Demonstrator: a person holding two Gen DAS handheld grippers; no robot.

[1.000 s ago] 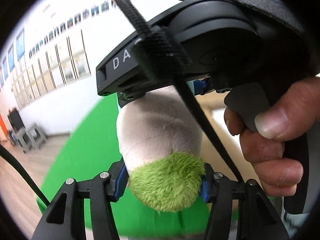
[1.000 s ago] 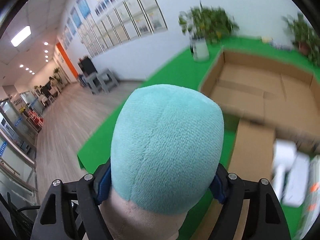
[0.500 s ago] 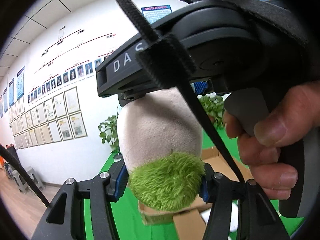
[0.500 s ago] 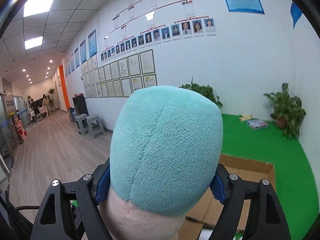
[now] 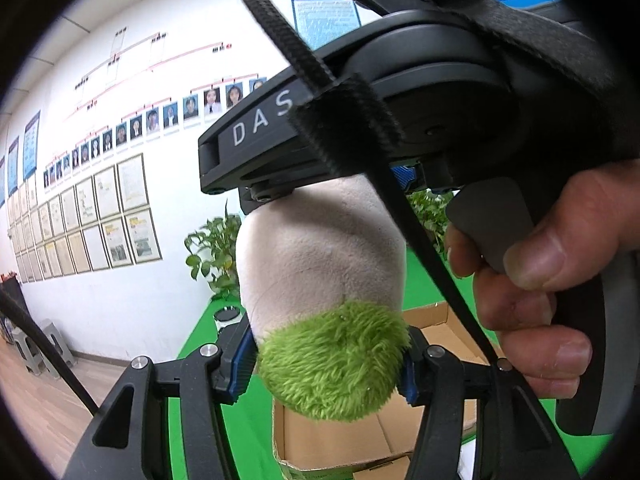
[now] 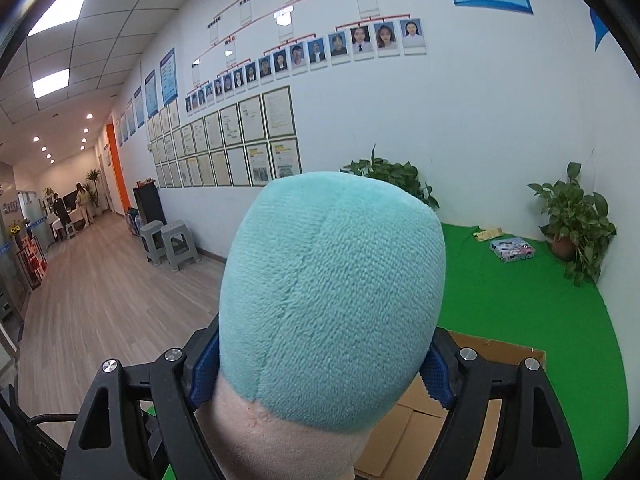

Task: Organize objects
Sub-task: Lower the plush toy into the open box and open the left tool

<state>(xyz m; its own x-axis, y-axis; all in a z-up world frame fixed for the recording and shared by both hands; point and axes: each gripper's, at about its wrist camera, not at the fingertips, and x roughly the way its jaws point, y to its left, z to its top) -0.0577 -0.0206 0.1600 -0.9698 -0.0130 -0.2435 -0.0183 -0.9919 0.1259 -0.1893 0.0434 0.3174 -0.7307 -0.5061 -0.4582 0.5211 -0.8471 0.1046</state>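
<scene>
A long plush toy with a cream body, shaggy lime-green end [image 5: 332, 364] and smooth mint-green end [image 6: 332, 304] is held up in the air between both tools. The left gripper [image 5: 326, 364] is clamped about halfway on the green tuft; the right gripper [image 6: 320, 368], set wide, presses its blue ribbed pads [image 6: 436, 372] on the mint end. In the left view the right tool's black housing [image 5: 400, 120], lettered "DAS", and the person's right hand [image 5: 532, 300] at three o'clock block much of the room. An open brown cardboard box [image 6: 496, 356] lies below on a green carpet [image 6: 520, 304]. Potted plants [image 6: 576, 216], grey plastic stools [image 6: 172, 242] and framed papers [image 6: 240, 140] line the white wall; their writing is unreadable.
</scene>
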